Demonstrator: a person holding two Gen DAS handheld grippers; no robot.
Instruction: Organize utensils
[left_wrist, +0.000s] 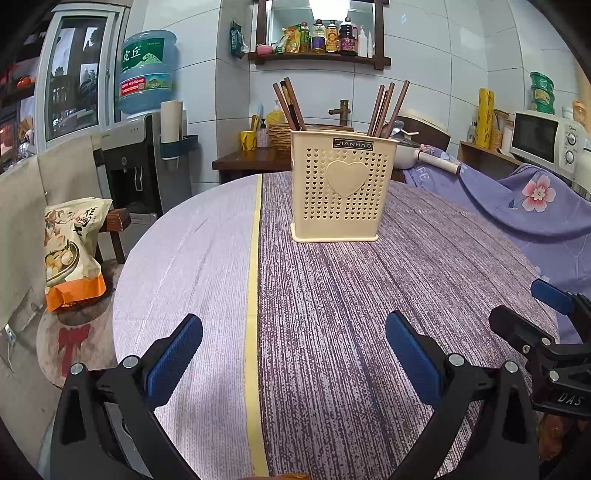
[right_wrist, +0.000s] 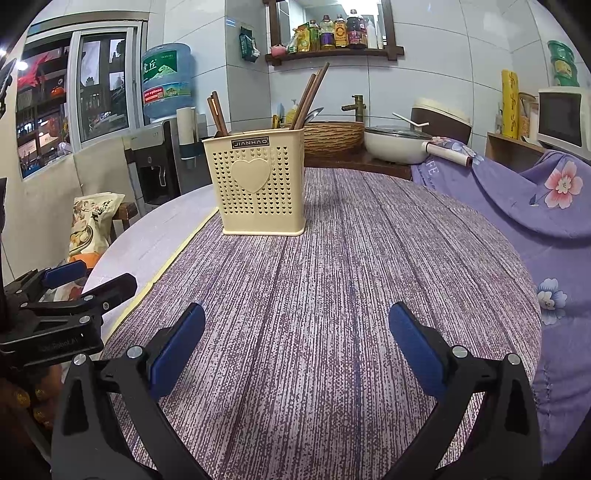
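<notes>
With chopsticks (left_wrist: 288, 105) and a spoon (right_wrist: 312, 114) standing in the cream utensil holder (left_wrist: 341, 184) mid-table (left_wrist: 369, 314), both the left gripper (left_wrist: 293, 343) and right gripper (right_wrist: 297, 336) are hovering spread and empty, suggesting sorting is nearly finished.

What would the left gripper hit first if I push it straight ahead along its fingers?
Probably the cream utensil holder, which stands slightly right of the left gripper centre line on the table. Nothing lies on the tabletop between them; the open fingers are empty. Depth is uncertain through the fisheye.

White tiled wall (left_wrist: 424, 74), wooden shelf (left_wrist: 317, 57), water dispenser (left_wrist: 144, 162).
</notes>
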